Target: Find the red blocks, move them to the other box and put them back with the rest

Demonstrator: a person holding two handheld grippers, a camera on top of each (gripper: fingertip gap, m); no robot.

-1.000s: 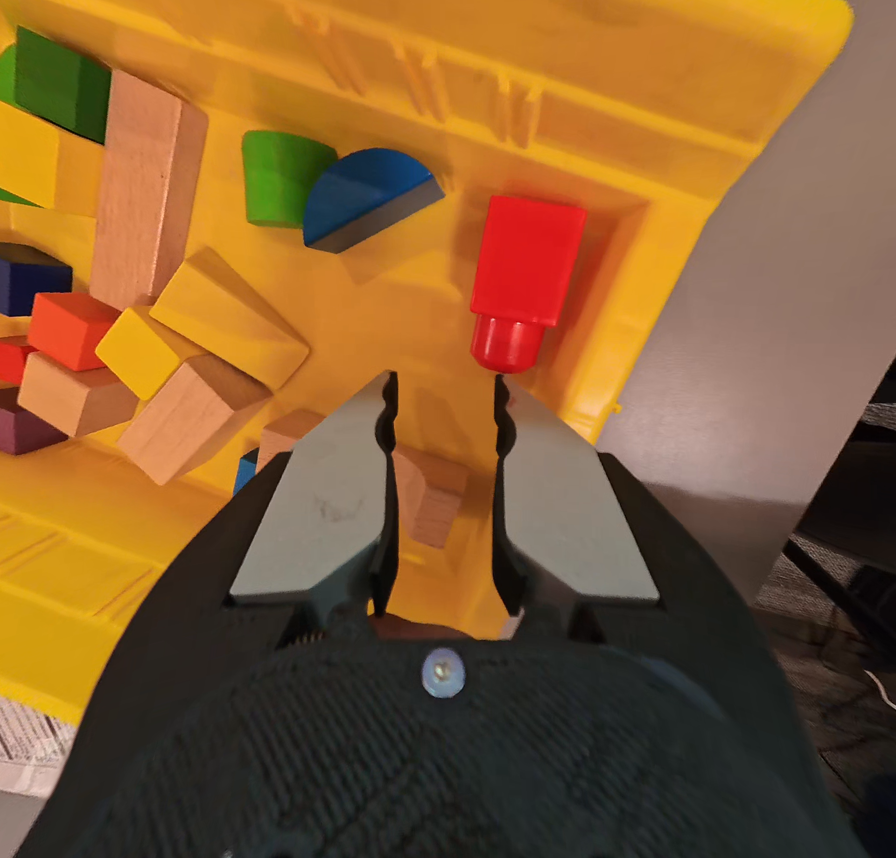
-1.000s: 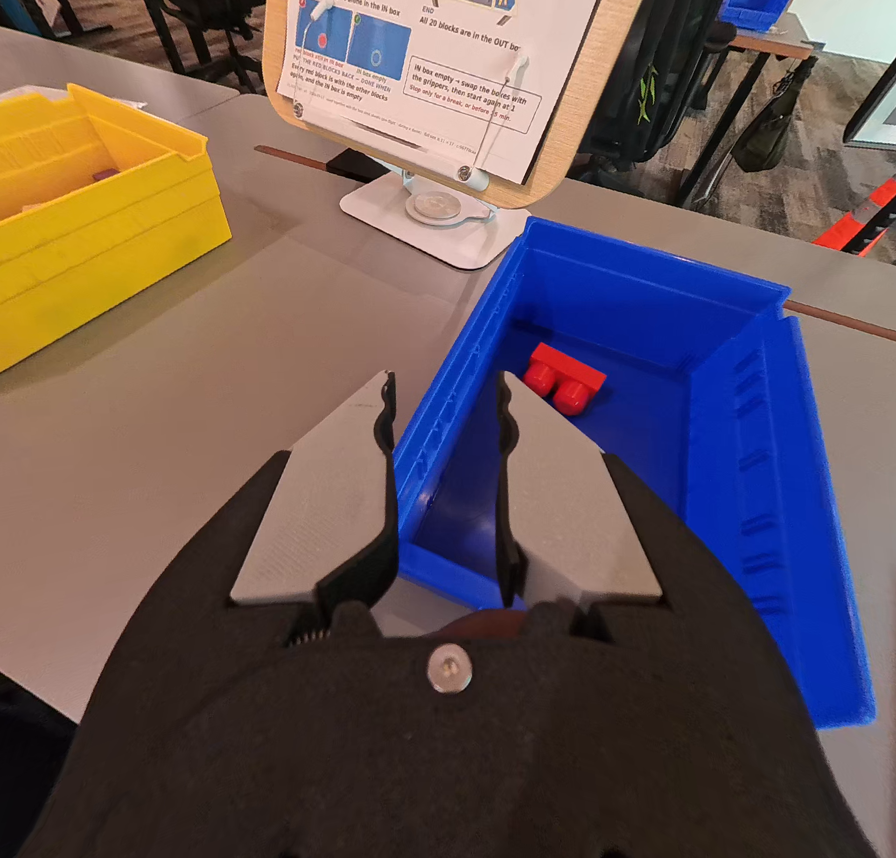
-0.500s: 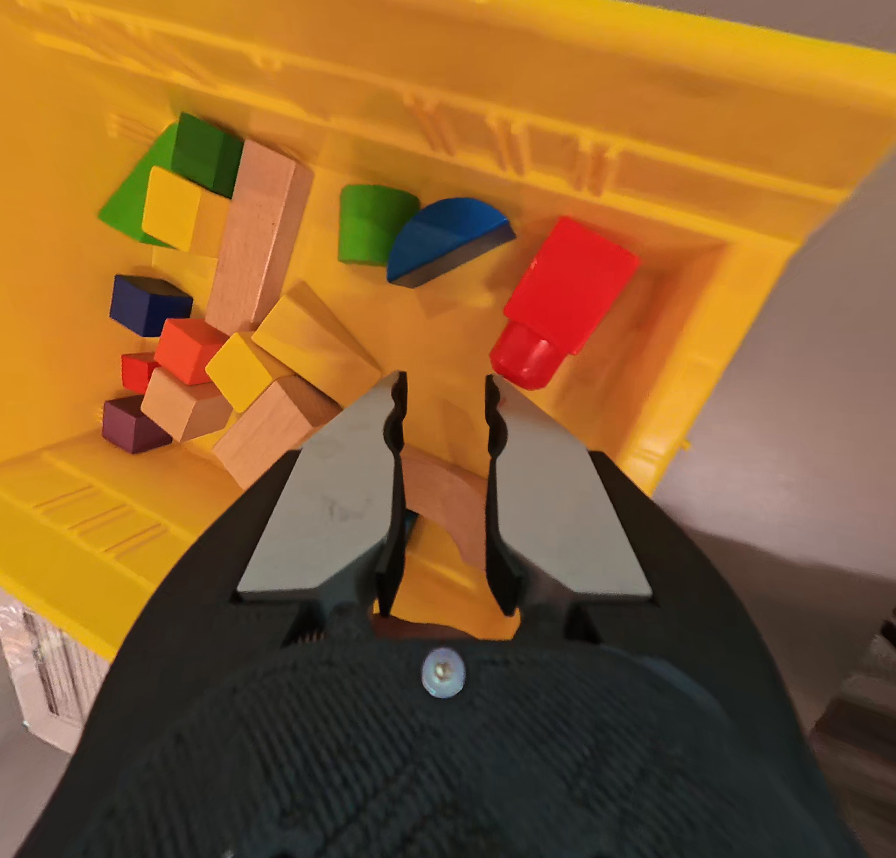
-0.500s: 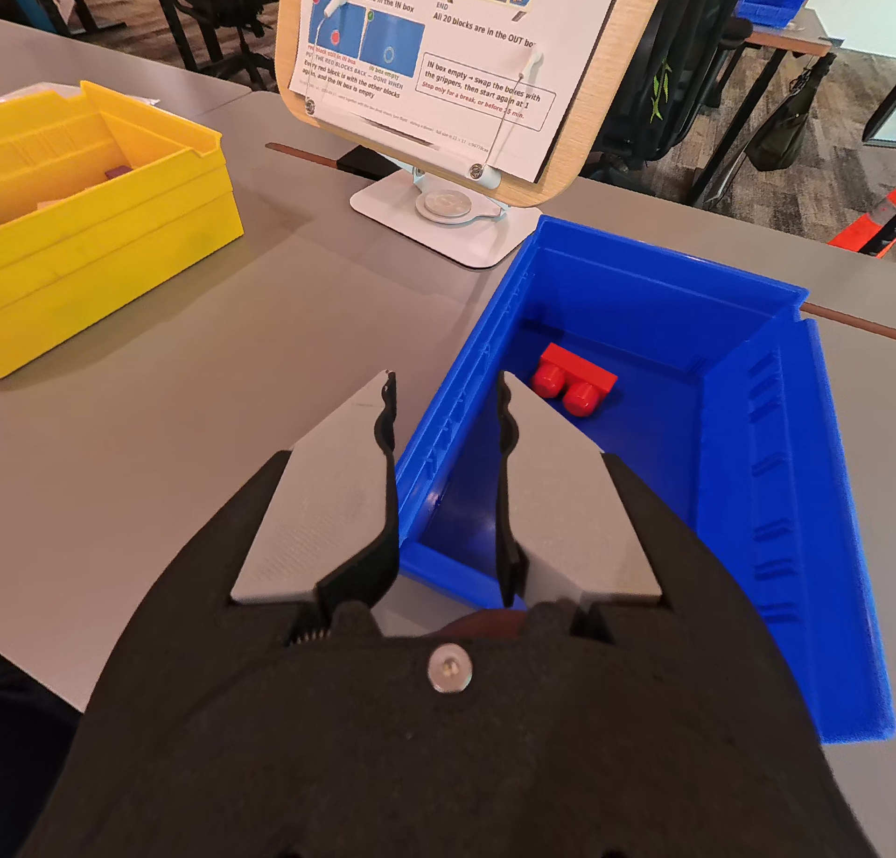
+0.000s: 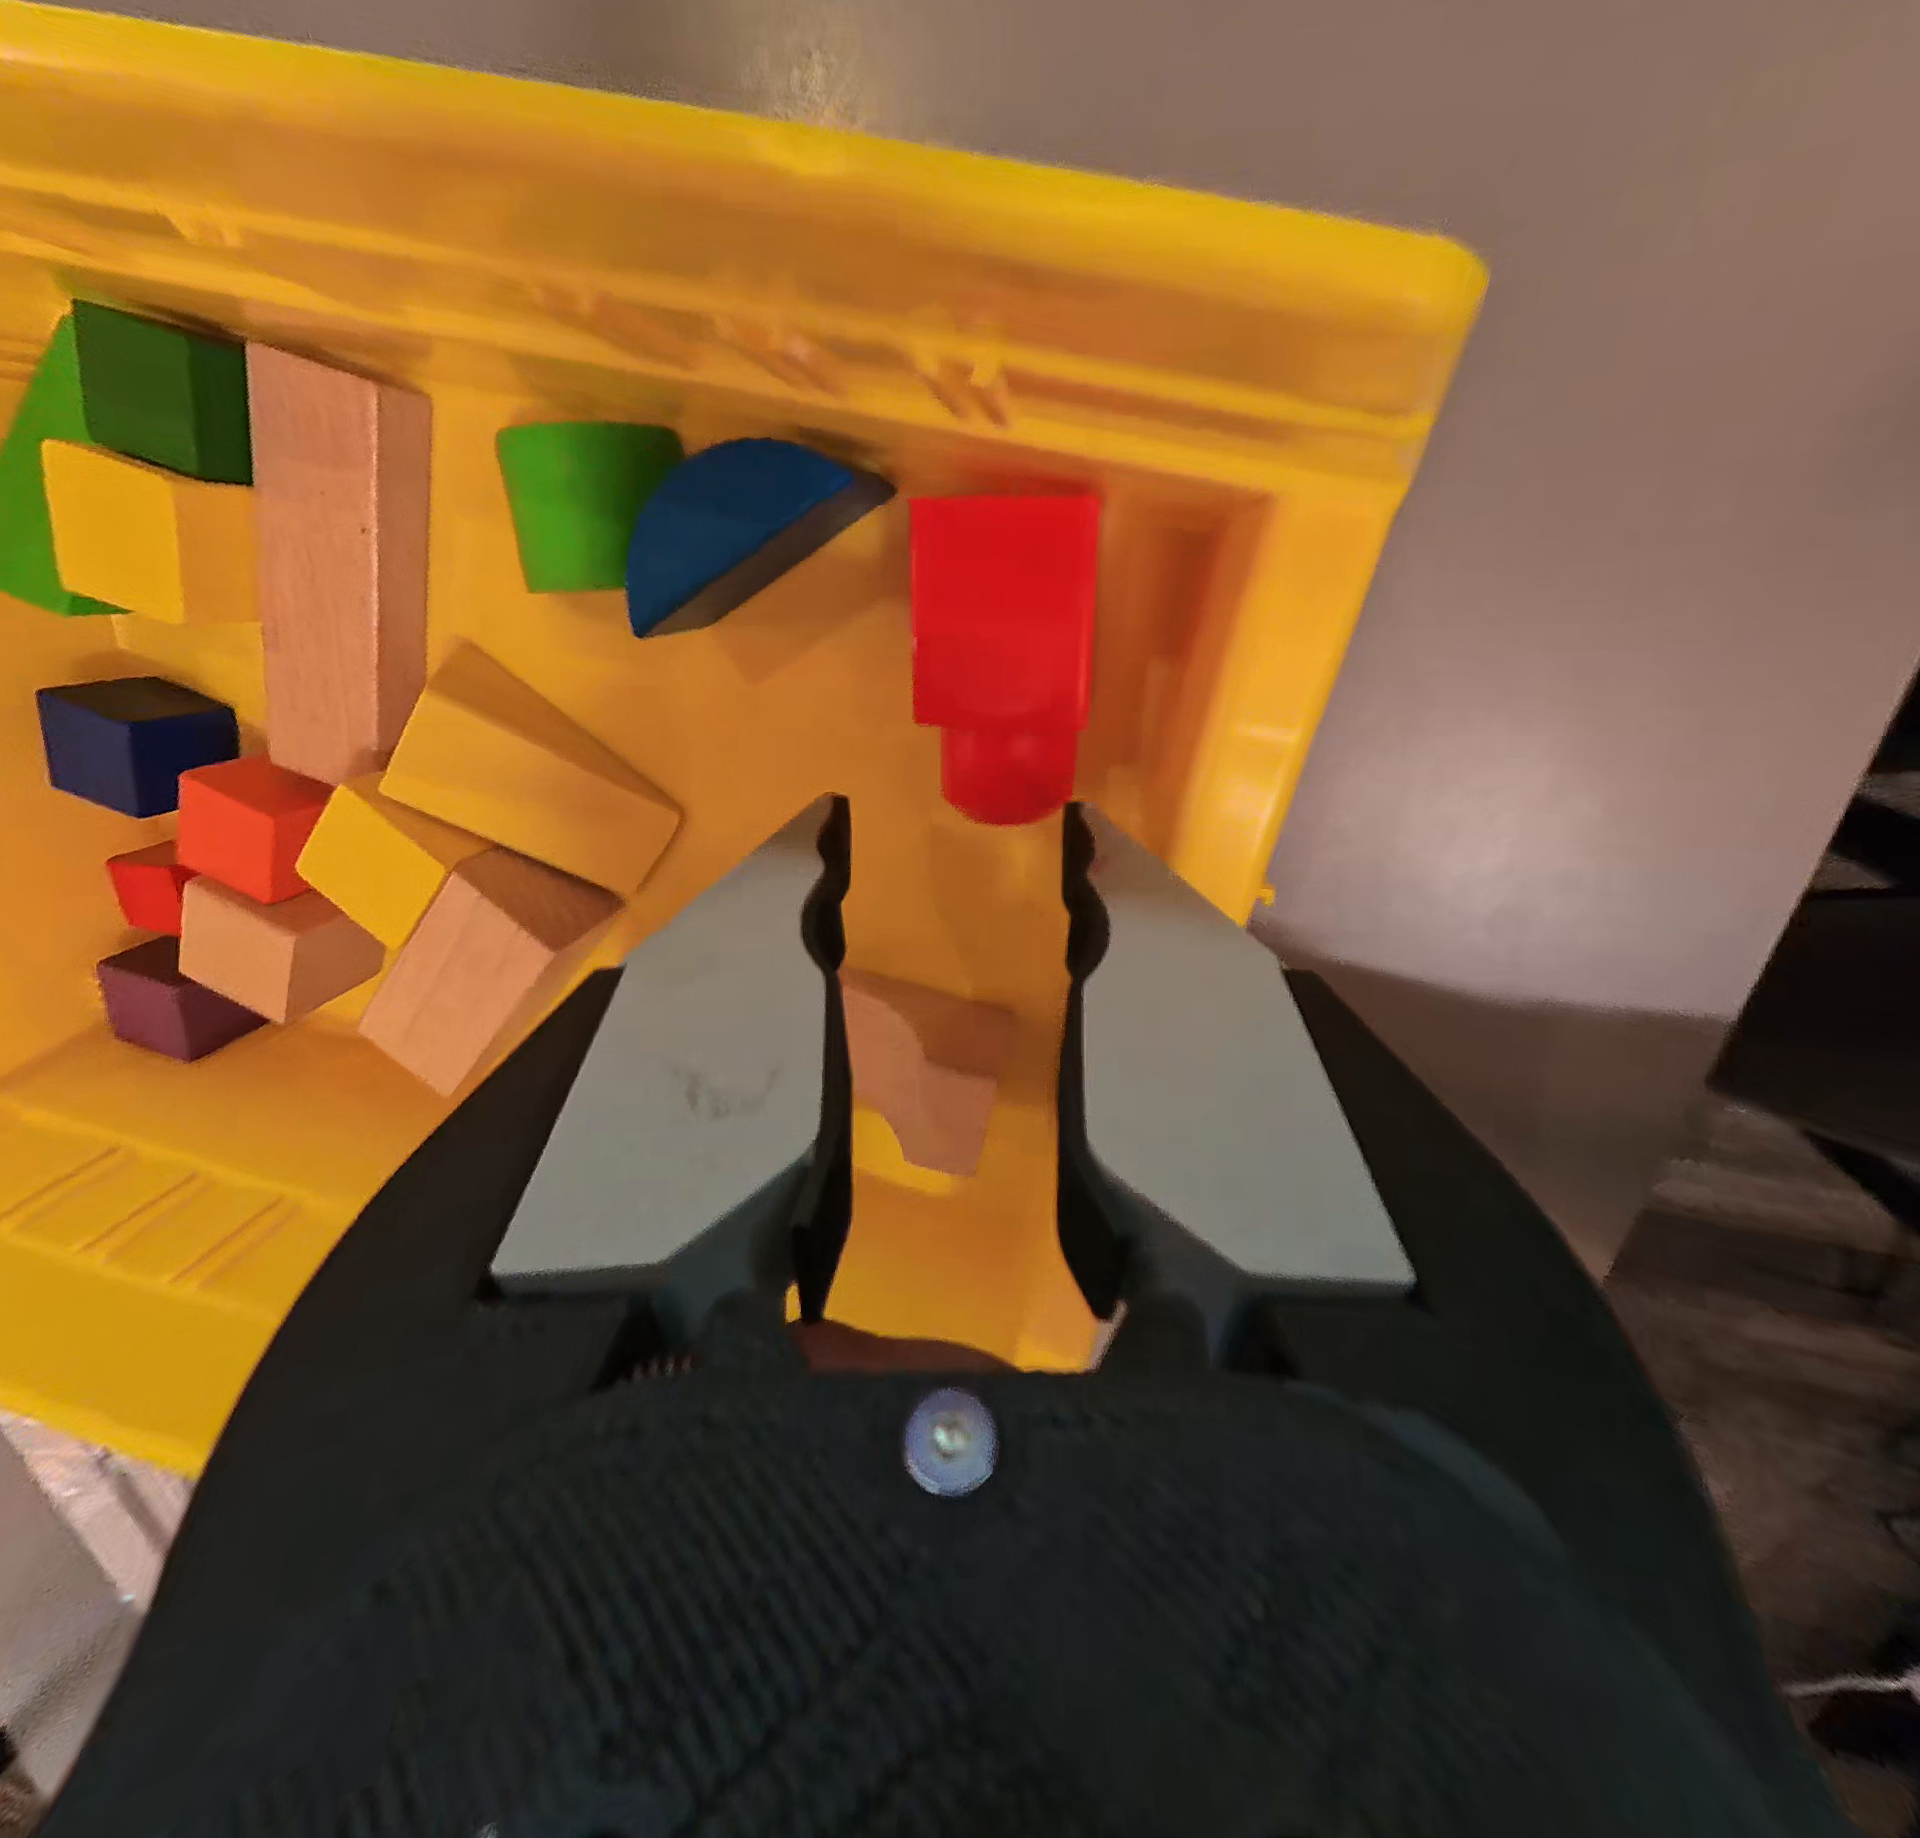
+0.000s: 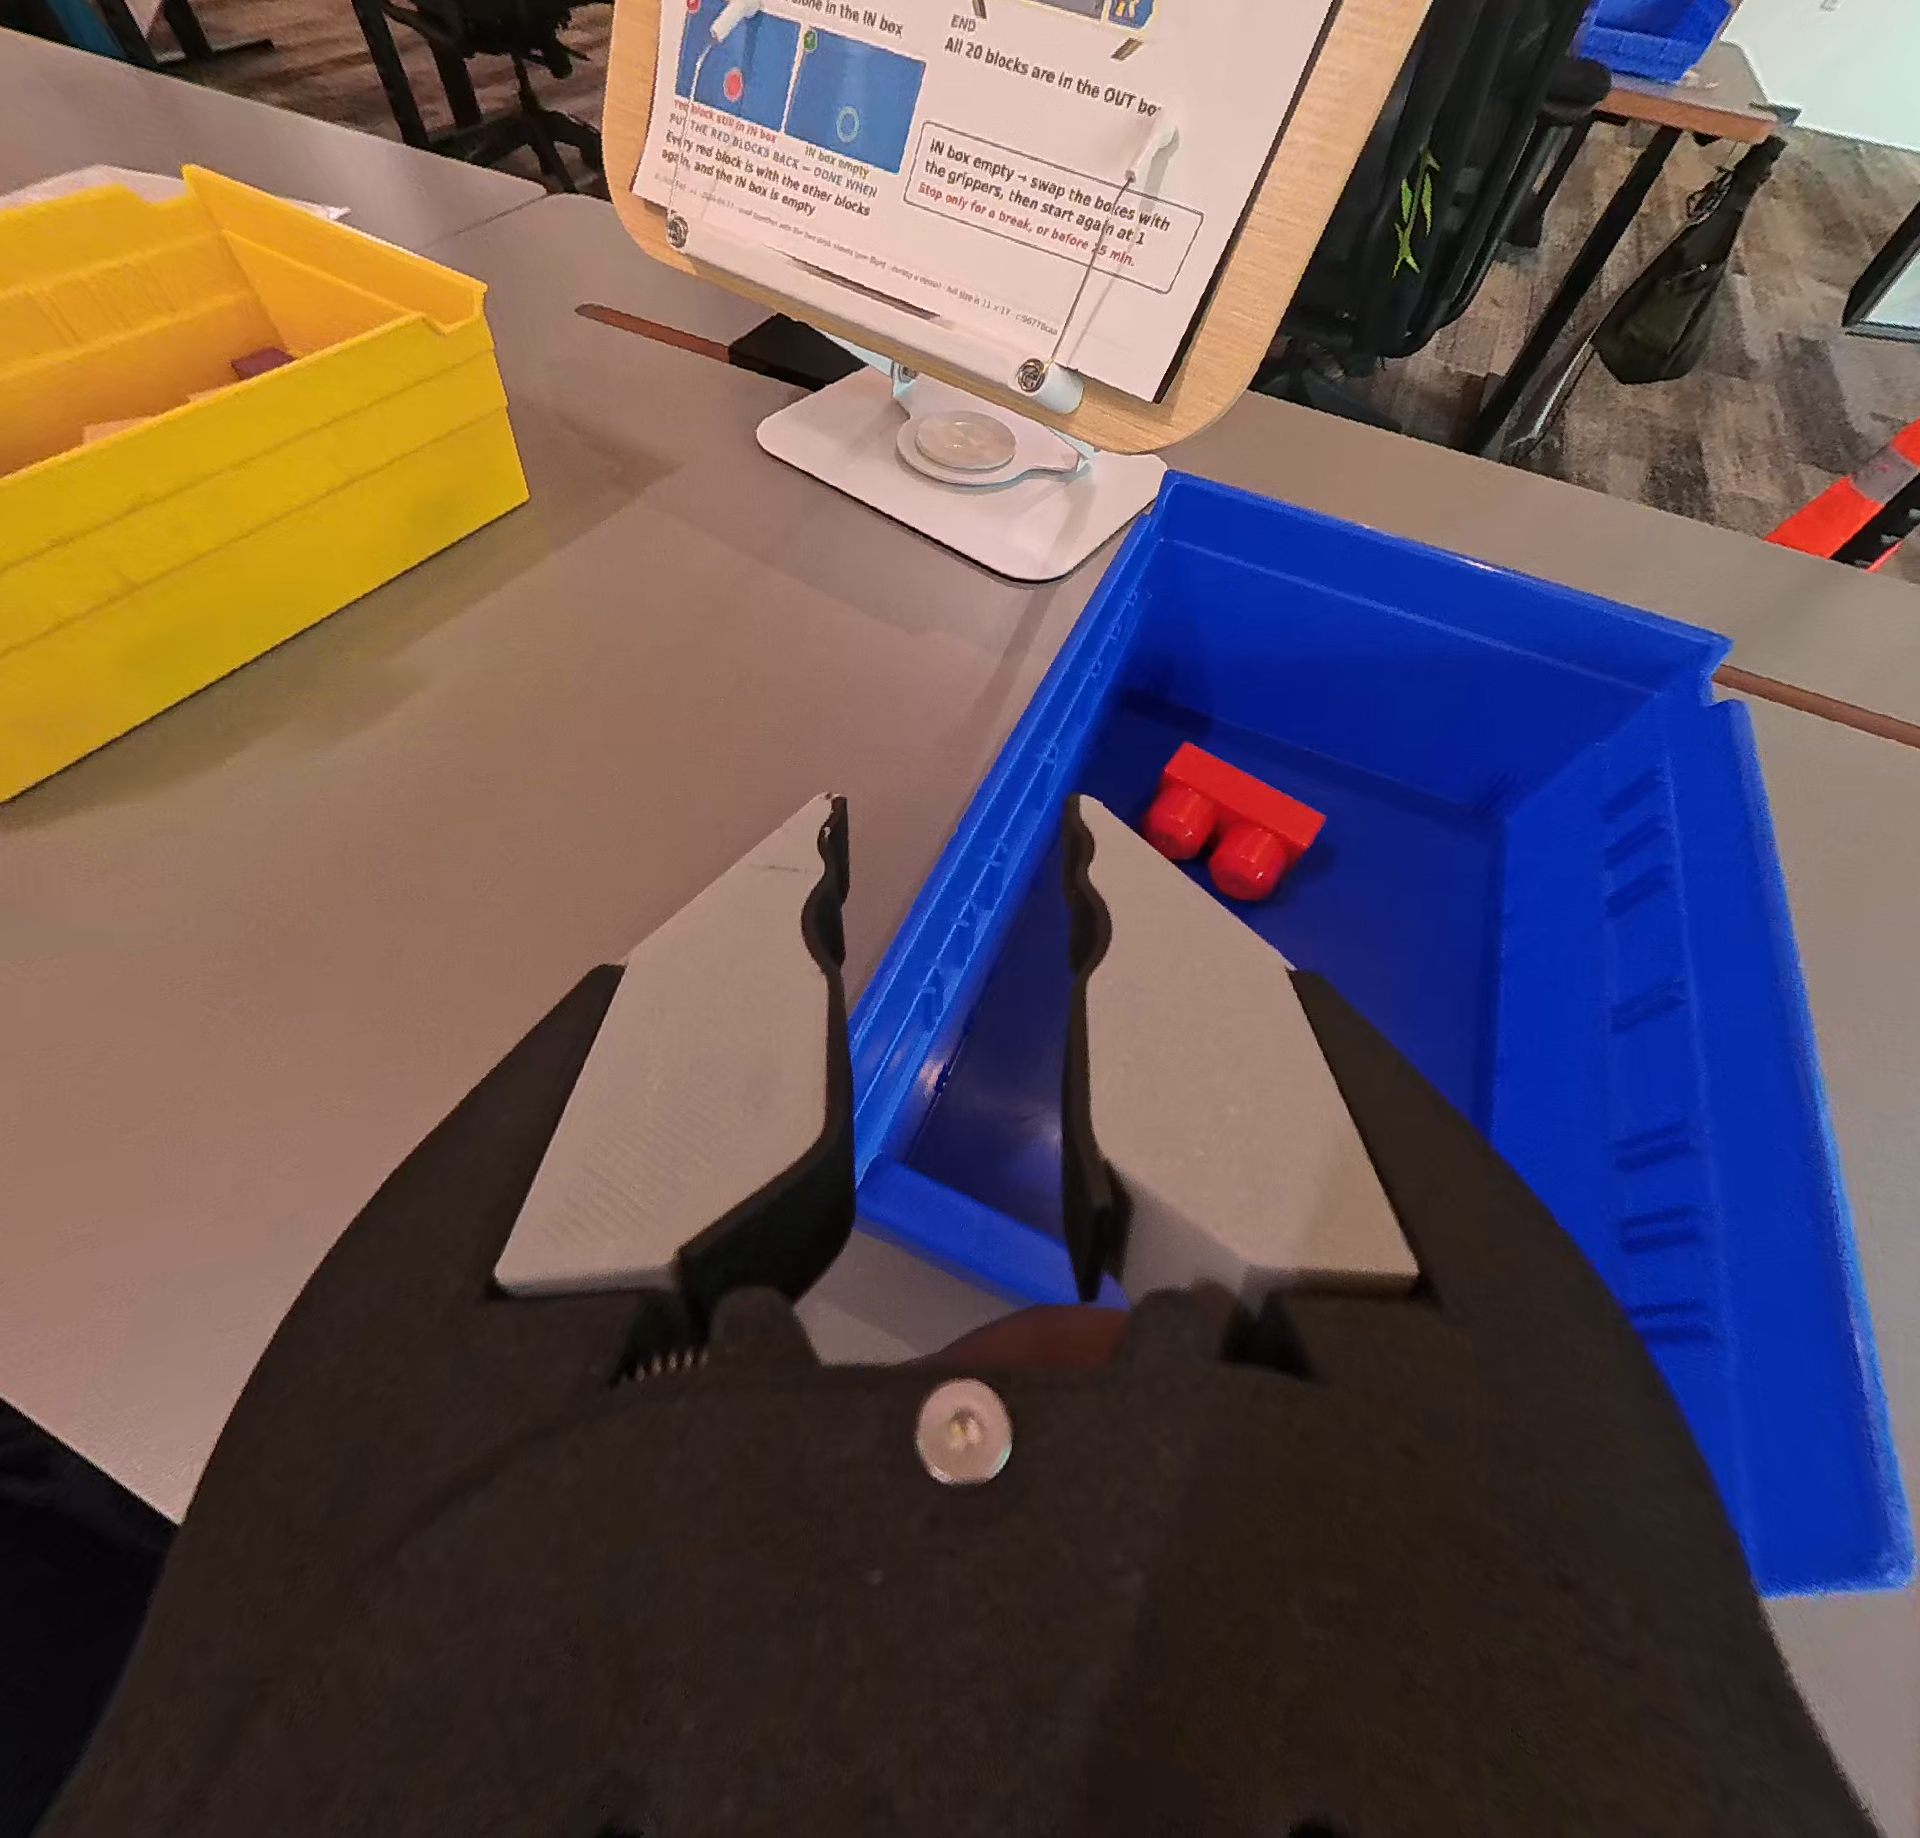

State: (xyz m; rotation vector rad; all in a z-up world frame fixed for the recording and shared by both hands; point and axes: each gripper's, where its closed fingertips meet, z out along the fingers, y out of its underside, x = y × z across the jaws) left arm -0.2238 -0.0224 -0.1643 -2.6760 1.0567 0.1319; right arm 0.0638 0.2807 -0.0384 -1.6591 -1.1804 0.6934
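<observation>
Over on the left, our left gripper (image 5: 948, 832) hangs above the yellow box (image 5: 1351, 645) with its jaws parted and nothing between them. Just ahead of the tips, slightly toward the right finger, lies a red peg block (image 5: 1003, 635): its round stud points back at us, its long axis running straight away from the fingers. The mixed blocks (image 5: 343, 749) are heaped well off to the left of it.

Moving right, our right gripper (image 6: 954, 822) is spread too, carrying nothing, its fingers straddling the near left wall of the blue box (image 6: 1621, 957). Inside sits a red two-stud block (image 6: 1236, 817), close beyond the right finger, studs facing us, long axis lying across the line of the fingers. We judge the right gripper the nearer one for that piece.
</observation>
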